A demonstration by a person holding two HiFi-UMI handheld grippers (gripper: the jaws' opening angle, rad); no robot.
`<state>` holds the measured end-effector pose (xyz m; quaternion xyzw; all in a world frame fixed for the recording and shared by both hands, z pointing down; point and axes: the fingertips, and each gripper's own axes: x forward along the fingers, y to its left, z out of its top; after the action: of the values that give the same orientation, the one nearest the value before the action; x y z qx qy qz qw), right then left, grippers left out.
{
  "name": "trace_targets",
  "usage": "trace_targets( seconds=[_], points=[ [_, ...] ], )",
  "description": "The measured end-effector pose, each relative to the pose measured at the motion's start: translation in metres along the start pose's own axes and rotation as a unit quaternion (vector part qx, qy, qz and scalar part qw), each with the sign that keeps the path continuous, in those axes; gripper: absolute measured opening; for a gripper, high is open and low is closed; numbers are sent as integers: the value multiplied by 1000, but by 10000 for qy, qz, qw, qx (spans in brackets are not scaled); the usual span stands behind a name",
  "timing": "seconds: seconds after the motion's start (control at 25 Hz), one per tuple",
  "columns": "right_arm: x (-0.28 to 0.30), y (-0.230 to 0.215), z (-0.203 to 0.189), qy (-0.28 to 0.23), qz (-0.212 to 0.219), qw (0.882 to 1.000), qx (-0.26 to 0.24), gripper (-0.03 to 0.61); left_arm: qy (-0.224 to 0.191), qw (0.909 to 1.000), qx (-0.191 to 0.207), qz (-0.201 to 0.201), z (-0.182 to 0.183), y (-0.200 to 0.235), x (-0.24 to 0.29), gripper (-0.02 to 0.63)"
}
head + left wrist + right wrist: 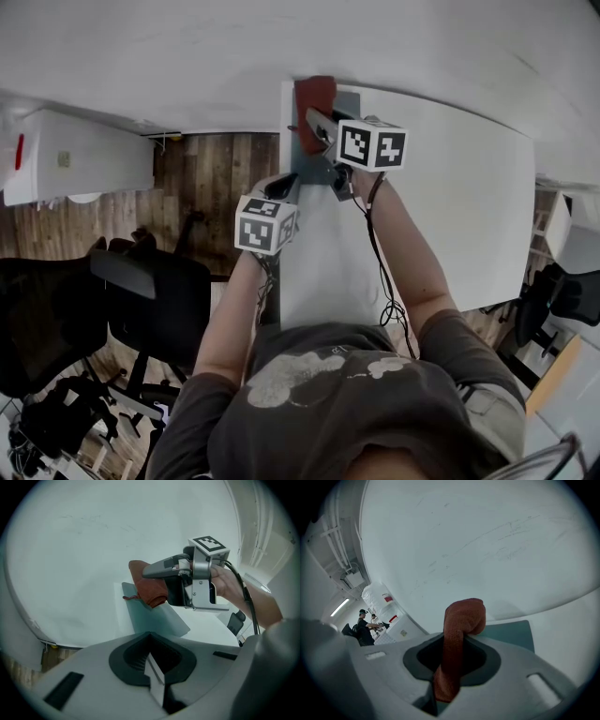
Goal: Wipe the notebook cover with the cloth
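A grey-blue notebook (pixel 302 155) lies at the far left corner of the white table (pixel 450 206), against the wall. A red-brown cloth (pixel 315 96) is bunched over the notebook's far end. My right gripper (pixel 317 124) is shut on the cloth, which rises folded out of its jaws in the right gripper view (pixel 458 634), with the notebook (pixel 511 633) just beyond. My left gripper (pixel 287 186) sits at the notebook's near left edge. In the left gripper view the jaws (pixel 154 672) are closed on a thin pale edge that looks like the notebook (pixel 154 616); the right gripper (pixel 151 570) presses the cloth (pixel 147 585) there.
The white wall (pixel 281 47) stands right behind the notebook. Black office chairs (pixel 141 300) and wooden floor (pixel 216 178) lie left of the table, with a white cabinet (pixel 75 164) further left. A black cable (pixel 382 272) hangs from the right gripper.
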<state>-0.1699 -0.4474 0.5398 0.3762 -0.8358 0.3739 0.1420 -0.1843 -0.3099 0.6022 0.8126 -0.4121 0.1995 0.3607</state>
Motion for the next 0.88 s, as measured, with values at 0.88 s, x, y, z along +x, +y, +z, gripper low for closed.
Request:
trace_targets(
  seconds=[0.88],
  points=[
    [39, -20, -4, 453, -463, 9973, -332, 81, -113, 9999, -20, 56, 0, 3, 0, -6]
  ],
)
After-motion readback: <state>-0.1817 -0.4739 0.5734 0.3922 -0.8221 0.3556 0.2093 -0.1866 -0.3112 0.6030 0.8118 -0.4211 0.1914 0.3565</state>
